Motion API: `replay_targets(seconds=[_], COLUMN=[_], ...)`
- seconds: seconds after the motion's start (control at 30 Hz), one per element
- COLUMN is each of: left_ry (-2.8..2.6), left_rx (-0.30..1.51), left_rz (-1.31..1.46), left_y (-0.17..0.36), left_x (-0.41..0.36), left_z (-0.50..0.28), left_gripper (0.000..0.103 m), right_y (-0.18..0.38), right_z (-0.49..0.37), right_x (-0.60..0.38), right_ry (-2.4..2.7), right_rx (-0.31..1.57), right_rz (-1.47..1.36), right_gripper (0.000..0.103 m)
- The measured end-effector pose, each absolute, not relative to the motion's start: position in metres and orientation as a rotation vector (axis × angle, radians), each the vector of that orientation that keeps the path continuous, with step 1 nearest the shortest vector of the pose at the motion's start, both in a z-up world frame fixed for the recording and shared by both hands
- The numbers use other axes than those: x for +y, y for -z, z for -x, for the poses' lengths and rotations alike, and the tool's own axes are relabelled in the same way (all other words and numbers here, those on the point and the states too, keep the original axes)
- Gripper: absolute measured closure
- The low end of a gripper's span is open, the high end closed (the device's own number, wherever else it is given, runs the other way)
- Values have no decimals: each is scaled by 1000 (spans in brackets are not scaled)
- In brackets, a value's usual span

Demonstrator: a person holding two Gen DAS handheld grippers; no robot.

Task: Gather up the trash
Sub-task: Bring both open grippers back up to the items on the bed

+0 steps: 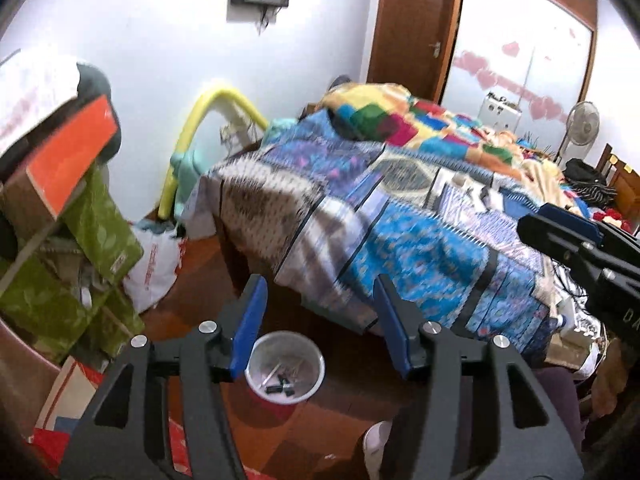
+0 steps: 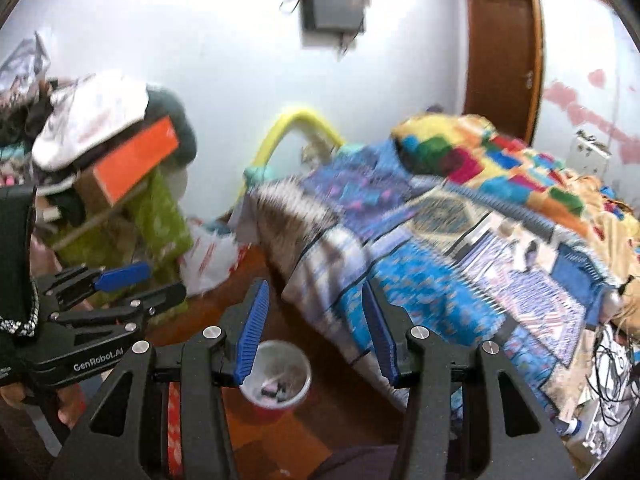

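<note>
A red cup [image 1: 285,372] with a white inside stands on the brown floor below the bed corner; small dark and pale scraps lie in it. It also shows in the right wrist view [image 2: 277,376]. My left gripper [image 1: 318,300] is open and empty, held above the cup with blue pads spread wide. My right gripper [image 2: 314,304] is open and empty too, above the cup and the bed edge. The left gripper shows in the right wrist view [image 2: 132,280] at the left; the right gripper's body shows in the left wrist view [image 1: 580,248] at the right.
A bed with a blue patterned cover [image 1: 400,216] fills the right. Stacked boxes, an orange one [image 1: 72,152] and green ones [image 1: 92,232], stand at the left beside a white plastic bag [image 1: 154,268]. A yellow curved bar [image 1: 208,120] leans by the wall. Cables [image 2: 608,372] lie at right.
</note>
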State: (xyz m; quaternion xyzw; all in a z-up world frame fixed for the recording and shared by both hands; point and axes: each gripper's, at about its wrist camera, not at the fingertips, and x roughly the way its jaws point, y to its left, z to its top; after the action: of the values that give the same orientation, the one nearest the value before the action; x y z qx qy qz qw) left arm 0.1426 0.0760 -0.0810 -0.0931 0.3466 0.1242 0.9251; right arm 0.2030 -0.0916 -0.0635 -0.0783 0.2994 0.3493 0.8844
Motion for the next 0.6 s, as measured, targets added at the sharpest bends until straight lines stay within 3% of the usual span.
replay_targets(seconds=[0.3, 0.47, 0.6], left_ry=[-170, -107, -80], left_rx=[606, 561, 530], left_rz=[130, 127, 100], left_y=[41, 23, 14], left_x=[27, 1, -22], left_z=[-163, -186, -211], left_gripper=[47, 38, 34], right_y=[25, 13, 6], right_z=[-216, -228, -239], right_x=[-150, -180, -206], right_ry=[-608, -537, -476], right_rx=[509, 479, 452], right_rz=[90, 78, 71], right_gripper=[58, 57, 23])
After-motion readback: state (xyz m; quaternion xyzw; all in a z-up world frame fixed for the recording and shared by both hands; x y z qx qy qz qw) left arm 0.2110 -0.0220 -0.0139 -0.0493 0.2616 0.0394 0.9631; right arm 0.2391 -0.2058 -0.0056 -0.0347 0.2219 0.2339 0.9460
